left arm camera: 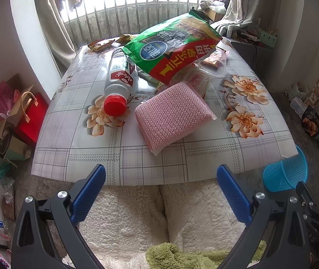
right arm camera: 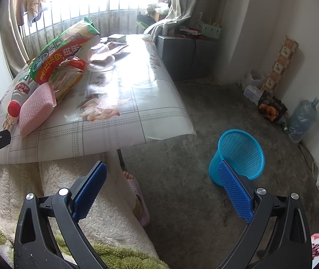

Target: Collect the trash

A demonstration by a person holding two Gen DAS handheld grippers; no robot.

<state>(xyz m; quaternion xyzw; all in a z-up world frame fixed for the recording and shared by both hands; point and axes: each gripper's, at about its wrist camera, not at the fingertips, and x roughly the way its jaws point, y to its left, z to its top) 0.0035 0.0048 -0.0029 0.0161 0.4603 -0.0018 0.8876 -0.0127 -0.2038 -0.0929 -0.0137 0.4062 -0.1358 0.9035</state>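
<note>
I'm looking over the low table with the glossy checked, flower-printed cloth (left arm camera: 204, 157), and the pile of rubbish sits on its middle and far left. The largest piece is the green and red crinkled snack bag (left arm camera: 177, 44), lying propped over the heap with its long axis running from far right to near left. Next down is the white plastic bottle with a red screw cap (left arm camera: 120, 78), on its side, cap pointing toward me, long axis near to far, just left of the bag. Beside the cap lies a pink mesh scouring pad (left arm camera: 173, 116), nearest the table edge, straight ahead of my left gripper (left arm camera: 160, 192).

That gripper's blue pads are spread wide with nothing between them, hanging just short of the near table edge. So the left side is the closer one to the bottle and bag, I'd judge.

My right gripper (right arm camera: 161, 192) is also spread wide and empty, over bare concrete floor, with the blue plastic mesh waste basket (right arm camera: 240, 154) tipped just beyond its right finger.

Count: one bag, one bottle, one pad, one basket, one clear domed plastic lid (right arm camera: 100, 59), and a few small wrappers (left arm camera: 101, 44) at the far edge, too jumbled to number.
</note>
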